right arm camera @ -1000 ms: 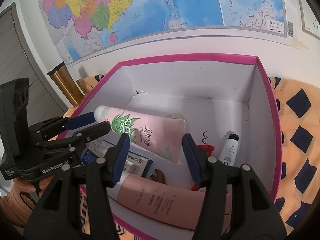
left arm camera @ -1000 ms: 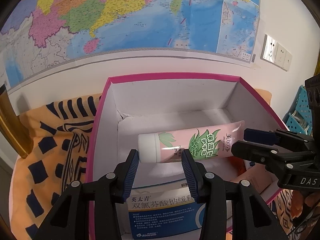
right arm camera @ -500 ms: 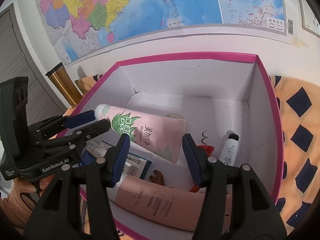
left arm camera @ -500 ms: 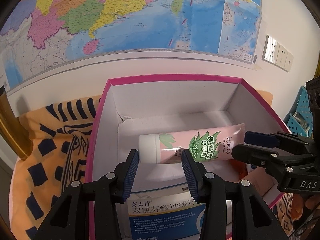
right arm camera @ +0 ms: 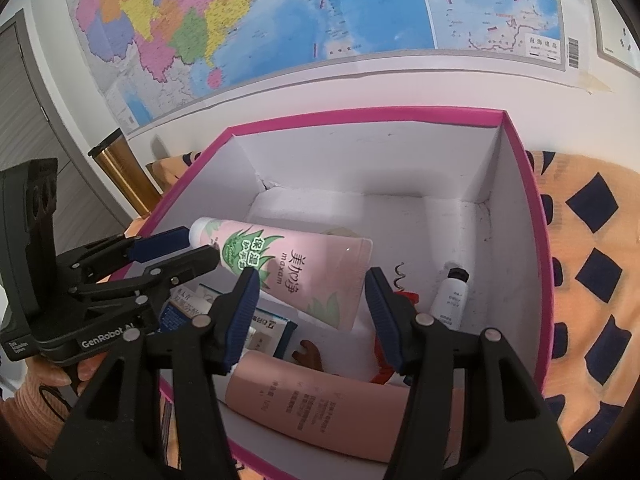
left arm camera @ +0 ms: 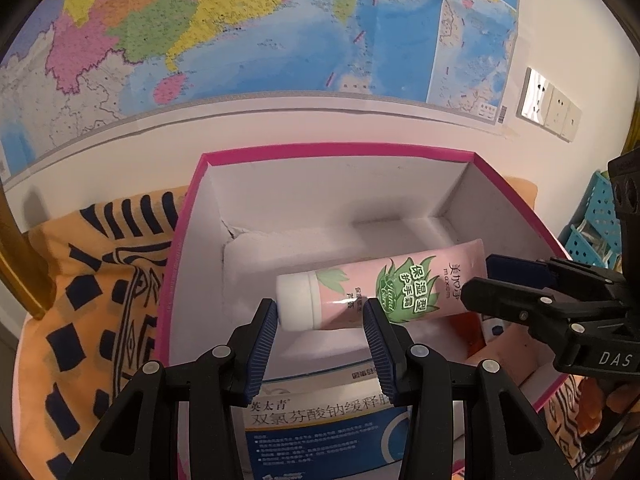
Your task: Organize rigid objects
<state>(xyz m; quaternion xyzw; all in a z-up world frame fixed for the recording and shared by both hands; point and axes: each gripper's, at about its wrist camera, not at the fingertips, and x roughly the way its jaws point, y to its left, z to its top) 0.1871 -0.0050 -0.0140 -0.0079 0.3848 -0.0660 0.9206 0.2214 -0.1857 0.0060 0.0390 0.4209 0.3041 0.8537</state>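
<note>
A pink hand-cream tube (left arm camera: 380, 294) with a white cap and green leaf print lies inside the pink-rimmed white box (left arm camera: 332, 150); it also shows in the right wrist view (right arm camera: 292, 270). My left gripper (left arm camera: 320, 326) is open, hovering just in front of the tube's cap end, holding nothing. My right gripper (right arm camera: 312, 300) is open above the tube's flat end, holding nothing. It enters the left wrist view from the right (left arm camera: 488, 280). The left gripper enters the right wrist view from the left (right arm camera: 192, 246).
In the box lie a blue-and-white medicine carton (left arm camera: 320, 420), a salmon tube (right arm camera: 320, 400), a small white bottle (right arm camera: 452, 300), a corkscrew (right arm camera: 400, 280) and a red item. An orange patterned cloth (right arm camera: 592, 280) lies under the box. A gold cup (right arm camera: 120, 176) stands left, a blue basket (left arm camera: 592, 232) right.
Both views have drawn back slightly, so the box and tube sit a little lower in the left wrist view. The tube lies where it was. Both grippers stay open.
</note>
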